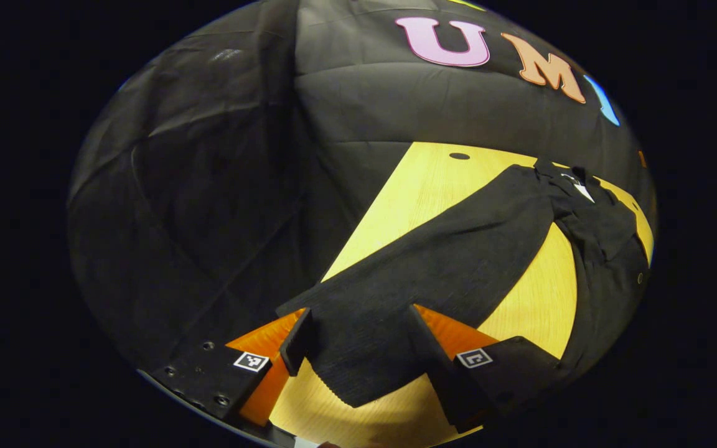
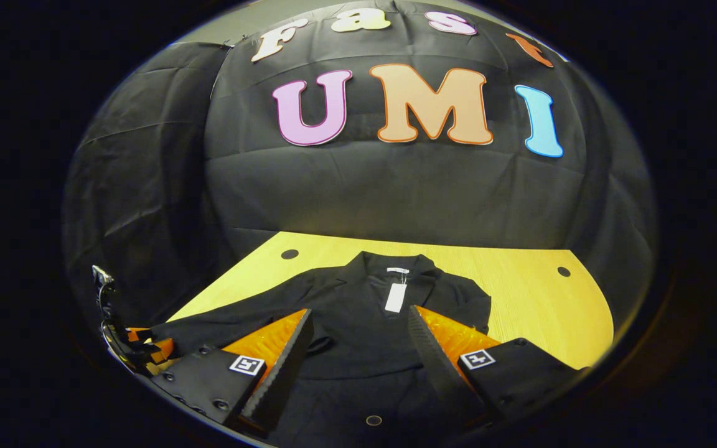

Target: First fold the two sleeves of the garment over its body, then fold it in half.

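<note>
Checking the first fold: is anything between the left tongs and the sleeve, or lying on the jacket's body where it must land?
Nothing visible. The sleeve lies between the open left tongs; the body carries only its own tag.

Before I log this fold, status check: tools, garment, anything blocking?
Left tool open, straddling the sleeve cuff. Right tool open over the black garment. Sleeve not yet folded, stretched out across the wooden table. Nothing in the way.

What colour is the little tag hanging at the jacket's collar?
White; the tag on the black jacket shows best in the right gripper view.
</note>
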`<state>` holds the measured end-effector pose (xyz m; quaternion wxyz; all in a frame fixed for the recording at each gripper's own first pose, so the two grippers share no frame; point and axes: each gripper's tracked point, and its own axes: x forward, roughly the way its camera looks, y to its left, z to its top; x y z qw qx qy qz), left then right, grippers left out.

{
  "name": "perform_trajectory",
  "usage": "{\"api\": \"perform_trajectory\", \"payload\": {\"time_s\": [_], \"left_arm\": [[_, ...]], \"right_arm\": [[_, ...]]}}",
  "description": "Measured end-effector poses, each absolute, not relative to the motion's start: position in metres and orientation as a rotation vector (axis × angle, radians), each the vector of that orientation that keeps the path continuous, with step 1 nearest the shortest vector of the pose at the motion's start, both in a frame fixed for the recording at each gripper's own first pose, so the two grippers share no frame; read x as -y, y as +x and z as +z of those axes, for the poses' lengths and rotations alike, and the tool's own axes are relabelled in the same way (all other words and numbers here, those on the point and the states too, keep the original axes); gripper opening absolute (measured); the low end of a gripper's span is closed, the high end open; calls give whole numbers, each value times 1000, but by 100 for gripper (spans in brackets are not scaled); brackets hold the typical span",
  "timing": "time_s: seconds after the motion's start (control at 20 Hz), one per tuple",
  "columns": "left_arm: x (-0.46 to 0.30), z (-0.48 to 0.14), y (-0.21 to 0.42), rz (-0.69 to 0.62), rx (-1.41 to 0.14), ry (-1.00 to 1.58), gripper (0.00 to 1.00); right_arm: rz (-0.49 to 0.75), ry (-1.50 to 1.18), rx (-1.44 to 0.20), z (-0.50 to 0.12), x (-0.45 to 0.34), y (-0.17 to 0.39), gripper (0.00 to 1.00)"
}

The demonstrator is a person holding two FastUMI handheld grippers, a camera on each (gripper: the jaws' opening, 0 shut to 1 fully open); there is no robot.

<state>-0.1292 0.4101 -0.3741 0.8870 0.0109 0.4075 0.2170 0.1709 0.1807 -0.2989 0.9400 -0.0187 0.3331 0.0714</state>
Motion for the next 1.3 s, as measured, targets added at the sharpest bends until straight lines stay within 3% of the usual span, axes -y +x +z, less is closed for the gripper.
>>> {"api": "perform_trajectory", "payload": {"time_s": [0.05,0.1,0.2,0.25,0.3,0.55,0.75,1.05,1.3], "left_arm": [[-398,-379,-125,419,-837,-34,88],[-392,-375,-123,413,-823,-49,64],[-385,-383,-119,394,-830,-13,16],[-387,-386,-119,397,-838,24,4],[-386,-388,-118,398,-851,59,0],[-360,-379,-108,350,-901,-24,0],[-330,-328,-60,292,-783,-40,0],[-230,-267,34,77,-652,-4,0],[-136,-261,89,-92,-632,45,0]], "right_arm": [[139,-38,-669,-295,-178,169,98],[132,-39,-656,-290,-174,167,94],[116,-40,-633,-281,-168,164,98],[108,-36,-626,-277,-163,161,98],[105,-28,-622,-273,-160,155,98],[99,-24,-606,-261,-136,138,98],[78,-9,-600,-256,-109,128,98],[24,35,-544,-240,-62,114,98],[-49,81,-500,-224,-5,98,98]]}}
